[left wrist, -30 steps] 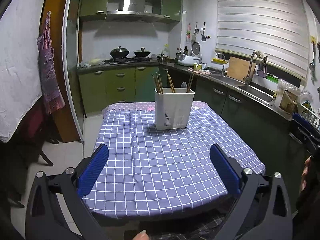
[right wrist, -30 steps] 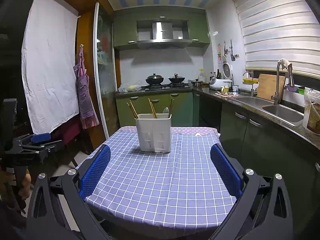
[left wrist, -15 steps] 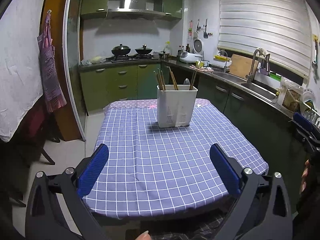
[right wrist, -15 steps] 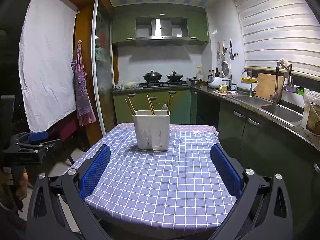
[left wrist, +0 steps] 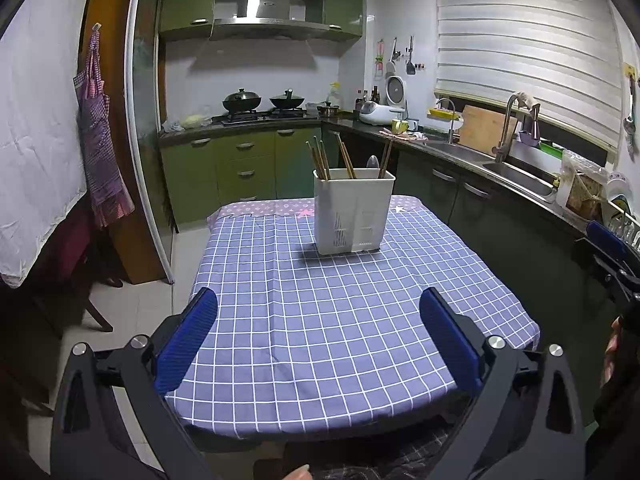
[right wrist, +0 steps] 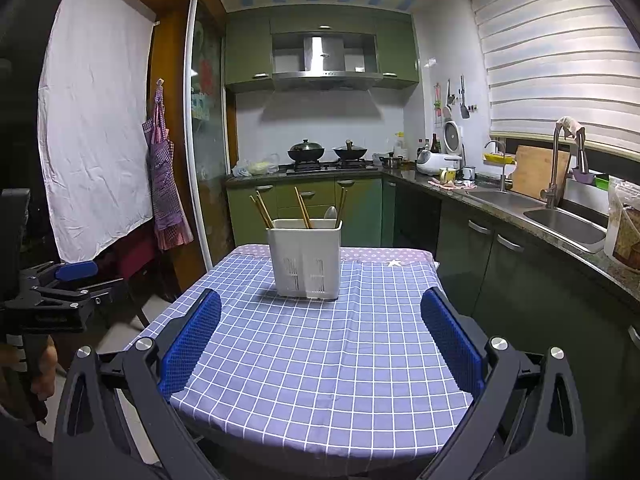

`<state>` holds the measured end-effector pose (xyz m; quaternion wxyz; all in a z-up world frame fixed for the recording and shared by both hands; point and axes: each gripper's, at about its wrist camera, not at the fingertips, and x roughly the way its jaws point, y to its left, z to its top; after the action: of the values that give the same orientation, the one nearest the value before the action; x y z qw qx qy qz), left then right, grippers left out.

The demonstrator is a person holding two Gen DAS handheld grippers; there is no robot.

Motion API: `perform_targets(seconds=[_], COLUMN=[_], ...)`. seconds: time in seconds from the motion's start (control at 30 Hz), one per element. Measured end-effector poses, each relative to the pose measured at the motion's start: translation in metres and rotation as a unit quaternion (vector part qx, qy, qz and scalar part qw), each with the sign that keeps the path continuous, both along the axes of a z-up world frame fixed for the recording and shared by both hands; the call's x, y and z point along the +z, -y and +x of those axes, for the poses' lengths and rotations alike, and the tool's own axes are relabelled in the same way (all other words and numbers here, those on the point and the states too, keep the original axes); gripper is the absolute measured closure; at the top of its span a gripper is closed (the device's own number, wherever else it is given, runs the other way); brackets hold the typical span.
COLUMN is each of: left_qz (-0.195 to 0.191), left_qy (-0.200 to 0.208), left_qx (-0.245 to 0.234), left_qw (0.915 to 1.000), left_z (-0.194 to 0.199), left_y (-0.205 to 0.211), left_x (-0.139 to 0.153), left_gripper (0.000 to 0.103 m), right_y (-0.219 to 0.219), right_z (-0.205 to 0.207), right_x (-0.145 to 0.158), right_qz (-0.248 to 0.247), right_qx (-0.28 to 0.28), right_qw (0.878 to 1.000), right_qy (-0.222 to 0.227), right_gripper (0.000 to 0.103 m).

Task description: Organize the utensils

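Note:
A white plastic utensil holder (left wrist: 353,212) (right wrist: 305,258) stands upright toward the far end of the table with the purple checked cloth (left wrist: 340,312) (right wrist: 320,352). Several wooden chopsticks (left wrist: 320,160) (right wrist: 262,210) and a metal spoon (left wrist: 373,162) (right wrist: 330,214) stick out of its top. My left gripper (left wrist: 320,316) hangs open over the table's near edge, holding nothing. My right gripper (right wrist: 320,314) is open too, also at the near edge, well short of the holder. The left gripper (right wrist: 64,280) also shows from the side at the left of the right wrist view.
Green cabinets and a dark counter with a sink (right wrist: 560,220) run along the right. A stove with two woks (left wrist: 260,102) sits at the back. An apron (left wrist: 100,132) hangs on the left beside a white sheet. A hand (right wrist: 40,372) grips the left tool.
Both views have tilted up a little, so the holder sits lower in the frames. Both grippers stay open and nothing on the table has moved.

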<state>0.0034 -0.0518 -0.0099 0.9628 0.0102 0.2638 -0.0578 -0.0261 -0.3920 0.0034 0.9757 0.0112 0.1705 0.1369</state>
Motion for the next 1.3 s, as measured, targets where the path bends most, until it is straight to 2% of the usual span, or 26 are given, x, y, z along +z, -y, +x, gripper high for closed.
perform_targets(seconds=[0.6, 1.3], left_qz=[-0.008, 0.004], left_qy=[-0.008, -0.019], left_qx=[0.007, 0.01], left_qw=[0.9999, 0.9998], left_z=[0.0024, 0.0073], left_y=[-0.0043, -0.0017], left_x=[-0.0004, -0.0016], left_gripper=[0.007, 0.007], right_y=[-0.0025, -0.007], right_z=[0.0017, 0.0059], right_x=[-0.002, -0.0064], right_qz=[0.001, -0.003], right_qx=[0.004, 0.006], right_qw=[1.0, 1.0], right_qy=[-0.006, -0.014], right_gripper=[0.005, 0.005])
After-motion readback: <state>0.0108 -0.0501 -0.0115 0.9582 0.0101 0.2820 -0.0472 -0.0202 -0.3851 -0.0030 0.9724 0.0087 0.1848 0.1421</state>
